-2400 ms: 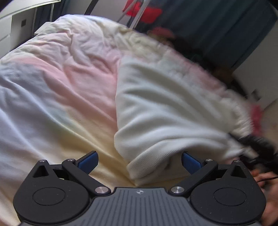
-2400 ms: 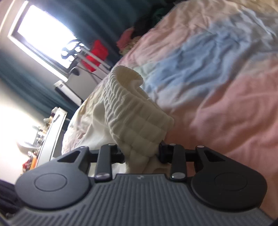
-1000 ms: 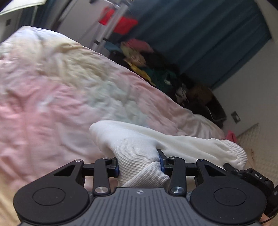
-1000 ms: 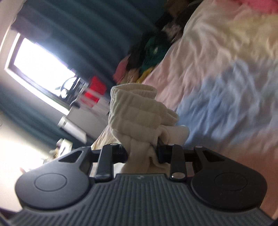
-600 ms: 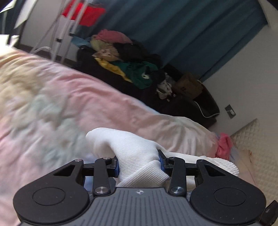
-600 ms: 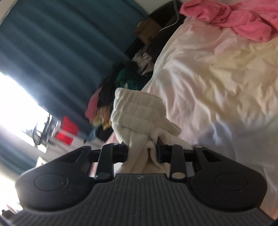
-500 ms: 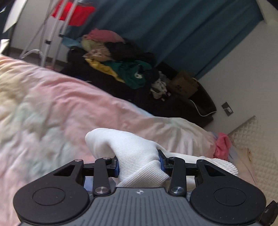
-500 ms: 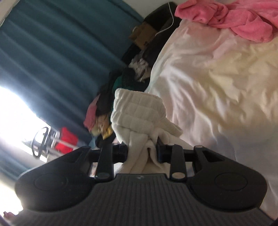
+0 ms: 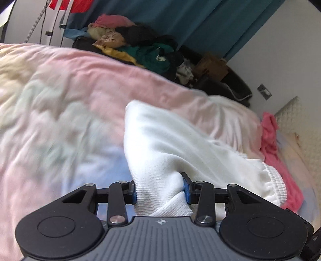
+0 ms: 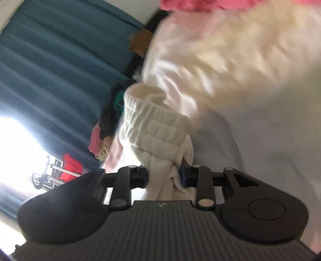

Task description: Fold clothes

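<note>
- Left gripper (image 9: 159,189): jaws drawn in and clamped on a bunched fold of the white knit garment (image 9: 164,144); the blue pads (image 9: 187,190) press into the fabric on both sides, and ribbed knit spills back over the gripper body.
- Right gripper (image 10: 164,176): jaws likewise narrowed and clamped on the same cream-white garment (image 10: 158,128), just below its thick ribbed elastic waistband (image 10: 156,120), which stands up in a curl above the jaws.
- Garment position: in the left wrist view it runs from the jaws forward and up to a rounded fold, then away to the right, where its gathered waistband (image 9: 272,180) shows. It hangs over the duvet (image 9: 70,96); whether it touches the bedding below cannot be determined.
- Bedding: pastel duvet in pink, cream, pale green and blue patches, rumpled, and partly blurred in both views.
- Pink garment (image 9: 274,140): lies crumpled on the bed to the right of the white garment, just beside the waistband. The right wrist view shows it at the top edge (image 10: 200,5).
- Surroundings: a heap of mixed clothes (image 9: 140,46) beyond the far side of the bed, teal curtains (image 9: 180,18) behind, a brown cardboard box (image 9: 212,66) near the wall, and a drying rack with a red item (image 10: 68,166) by a bright window.
</note>
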